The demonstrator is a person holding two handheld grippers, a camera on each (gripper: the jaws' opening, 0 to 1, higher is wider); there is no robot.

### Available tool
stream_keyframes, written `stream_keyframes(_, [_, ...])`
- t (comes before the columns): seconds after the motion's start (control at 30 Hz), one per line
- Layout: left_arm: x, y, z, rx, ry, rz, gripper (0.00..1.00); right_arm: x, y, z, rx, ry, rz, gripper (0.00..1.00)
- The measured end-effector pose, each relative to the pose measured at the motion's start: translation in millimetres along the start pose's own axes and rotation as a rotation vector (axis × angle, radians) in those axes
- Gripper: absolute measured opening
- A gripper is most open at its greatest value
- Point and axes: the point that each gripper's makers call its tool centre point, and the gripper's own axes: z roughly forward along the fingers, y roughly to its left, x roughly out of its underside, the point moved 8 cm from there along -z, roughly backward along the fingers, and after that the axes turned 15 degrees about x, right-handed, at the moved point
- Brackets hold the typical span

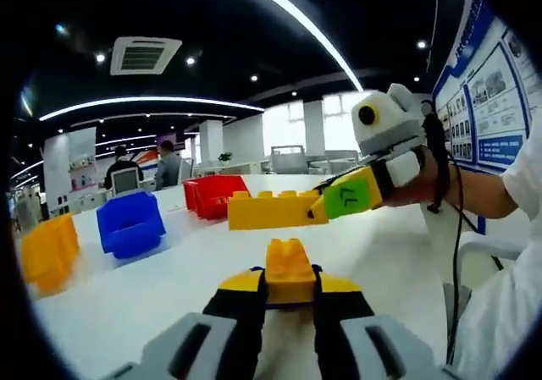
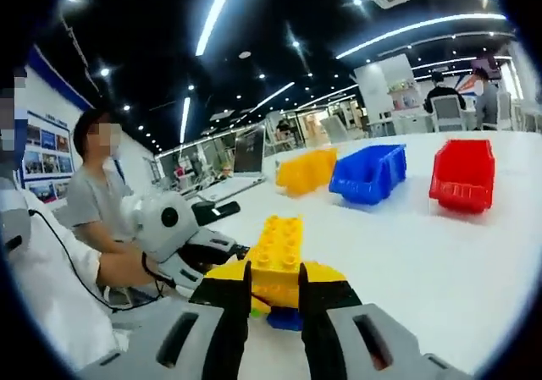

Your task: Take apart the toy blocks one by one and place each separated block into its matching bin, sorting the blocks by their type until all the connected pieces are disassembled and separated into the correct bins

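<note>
The left gripper [image 1: 289, 280] has its jaws shut tight on a small yellow block [image 1: 289, 268] and holds it up over the white table [image 1: 152, 287]. The right gripper [image 2: 273, 300] has its jaws clamped on a long yellow block [image 2: 275, 257]. In the left gripper view that long block sticks out flat from the right gripper, up above the table. A bit of blue [image 2: 284, 319] shows under the long block, and it may be another block stuck there, but I cannot tell for sure. The two yellow blocks are apart now, so it looks like a piece has come off and it is time to put it away. Three bins sit on the table in a row: a yellow bin [image 1: 49, 251], a blue bin [image 1: 129, 223] and a red bin [image 1: 213, 195]. The next move, I think, is to carry the small block to the bin it goes with and let it drop in. The yellow bin seems a good guess. Nothing sits on the table between the left gripper and the bins. The long block hangs a little to one side of the way to the red bin. People sit at desks far behind the table.
</note>
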Motion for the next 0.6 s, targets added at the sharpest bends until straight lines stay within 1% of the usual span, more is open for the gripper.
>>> stream_keyframes(0.03, [0.9,9.4,-4,-0.001,0.002,0.002,0.23,-3.6,2,2,-0.003,-0.004,-0.013,0.23])
stream_keyframes(0.07, [-2.8,15.5,-8,-0.021,0.003,0.083,0.23,-7.5,2,2,-0.007,-0.003,-0.012,0.23])
stream_keyframes(0.1, [-1.9,13.4,-10,-0.019,-0.005,0.058,0.23,-11.6,2,4,-0.005,-0.004,-0.018,0.23])
stream_keyframes(0.13, [-1.8,18.3,-14,-0.021,-0.009,0.054,0.23,-16.0,2,6,-0.004,-0.009,-0.027,0.23])
stream_keyframes(0.17, [-7.3,4.0,-14,-0.044,0.014,0.131,0.23,-20.3,1,10,-0.002,-0.010,-0.034,0.23])
stream_keyframes(0.2, [-8.0,2.4,-17,-0.053,0.015,0.142,0.23,-24.6,0,13,0.000,-0.008,-0.040,0.23])
stream_keyframes(0.33, [-4.4,-2.9,-32,-0.085,-0.002,0.110,0.23,-41.9,-1,28,0.003,-0.001,-0.062,0.23])
stream_keyframes(0.4, [-2.0,4.9,-43,-0.102,-0.007,0.088,0.23,-50.4,1,37,0.000,-0.003,-0.074,0.23])
stream_keyframes(0.43, [-2.0,5.2,-45,-0.105,-0.010,0.087,0.23,-54.3,2,43,-0.002,-0.002,-0.081,0.23])
stream_keyframes(0.5, [-1.2,3.1,-54,-0.121,-0.018,0.081,0.23,-60.9,5,56,-0.010,0.009,-0.093,0.23])
stream_keyframes(0.6, [1.3,10.1,-67,-0.133,-0.019,0.072,0.23,-69.5,11,77,-0.023,0.034,-0.108,0.23])
